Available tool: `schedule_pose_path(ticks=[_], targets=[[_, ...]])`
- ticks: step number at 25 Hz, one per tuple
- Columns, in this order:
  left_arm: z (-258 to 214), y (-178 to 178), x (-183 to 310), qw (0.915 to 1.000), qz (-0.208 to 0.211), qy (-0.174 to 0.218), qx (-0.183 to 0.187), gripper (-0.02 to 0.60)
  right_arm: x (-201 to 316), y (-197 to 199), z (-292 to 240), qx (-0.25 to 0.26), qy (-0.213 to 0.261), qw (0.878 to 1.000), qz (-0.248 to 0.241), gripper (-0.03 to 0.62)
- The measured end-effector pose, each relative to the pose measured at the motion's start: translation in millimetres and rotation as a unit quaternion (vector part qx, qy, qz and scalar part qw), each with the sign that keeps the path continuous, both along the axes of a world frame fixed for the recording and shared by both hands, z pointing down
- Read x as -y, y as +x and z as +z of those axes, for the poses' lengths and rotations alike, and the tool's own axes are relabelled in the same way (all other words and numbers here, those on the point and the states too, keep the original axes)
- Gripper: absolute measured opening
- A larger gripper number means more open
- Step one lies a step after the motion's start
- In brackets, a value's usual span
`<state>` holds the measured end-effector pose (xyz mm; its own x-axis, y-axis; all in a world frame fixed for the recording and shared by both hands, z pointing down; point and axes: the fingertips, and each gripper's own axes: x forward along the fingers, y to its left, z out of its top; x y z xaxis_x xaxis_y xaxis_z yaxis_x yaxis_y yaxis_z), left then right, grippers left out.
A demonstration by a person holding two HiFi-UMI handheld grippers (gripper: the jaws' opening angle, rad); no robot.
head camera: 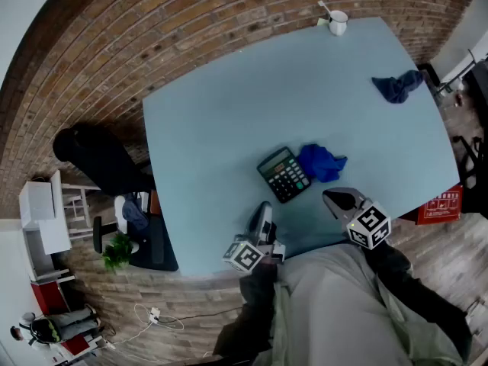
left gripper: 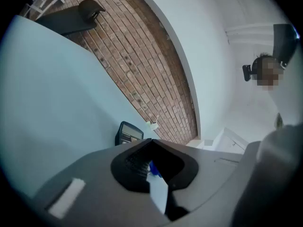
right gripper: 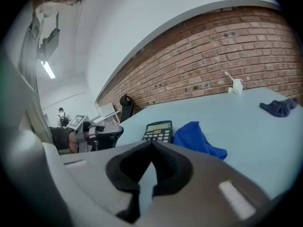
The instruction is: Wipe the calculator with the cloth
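At the near table edge, I am holding left gripper and right gripper pressed together, empty. Calculator is lying just beyond, cloth touching its right side; I should be spreading the right jaws over a raised fold.

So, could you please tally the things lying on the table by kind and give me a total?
calculator: 1
cloths: 2, the bright blue cloth and the dark blue cloth
white cup: 1
Total: 4
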<state>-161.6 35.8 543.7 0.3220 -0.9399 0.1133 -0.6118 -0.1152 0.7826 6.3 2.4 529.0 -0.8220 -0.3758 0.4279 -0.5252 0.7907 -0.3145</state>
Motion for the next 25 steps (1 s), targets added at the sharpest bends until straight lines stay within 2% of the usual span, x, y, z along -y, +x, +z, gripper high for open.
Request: schedule_pose_path(ticks=[7, 12, 13, 14, 15, 19, 22, 24, 25], targets=[[6, -27, 24, 0.9999, 0.013, -0.009, 0.0, 0.003, -5, 1, 2, -0.005, -0.003, 1.0, 0.022, 0.0], [12, -33, 50, 0.9982, 0.055, -0.011, 0.019, 0.005, 4, -3, -1, 0.024, -0.013, 0.999, 0.025, 0.0], [17, -35, 58, 0.9976, 0.065, -0.015, 0.02, 0.063, 10, -8, -2, 0.037, -0.019, 0.999, 0.021, 0.0], [21, -35, 67, 0.9966, 0.077, -0.021, 0.022, 0.158, 17, -14, -2, 0.049, -0.025, 0.998, 0.017, 0.0], [24, -33, 76, 0.9951, 0.091, -0.027, 0.026, 0.213, 25, -20, -1, 0.058, -0.031, 0.998, 0.013, 0.0], [26, -23, 106, 0.9861, 0.133, -0.033, 0.094, 0.269, 55, -43, 10, 0.073, -0.071, 0.995, 0.006, 0.0], [27, -8, 122, 0.9763, 0.16, -0.027, 0.144, 0.305, 66, -51, 23, 0.091, -0.109, 0.99, 0.011, 0.0], [26, 3, 127, 0.9712, 0.177, -0.015, 0.159, 0.35, 70, -55, 31, 0.101, -0.128, 0.987, 0.016, 0.0], [25, 7, 129, 0.9701, 0.18, -0.009, 0.162, 0.35, 71, -55, 35, 0.103, -0.135, 0.985, 0.019, 0.0]])
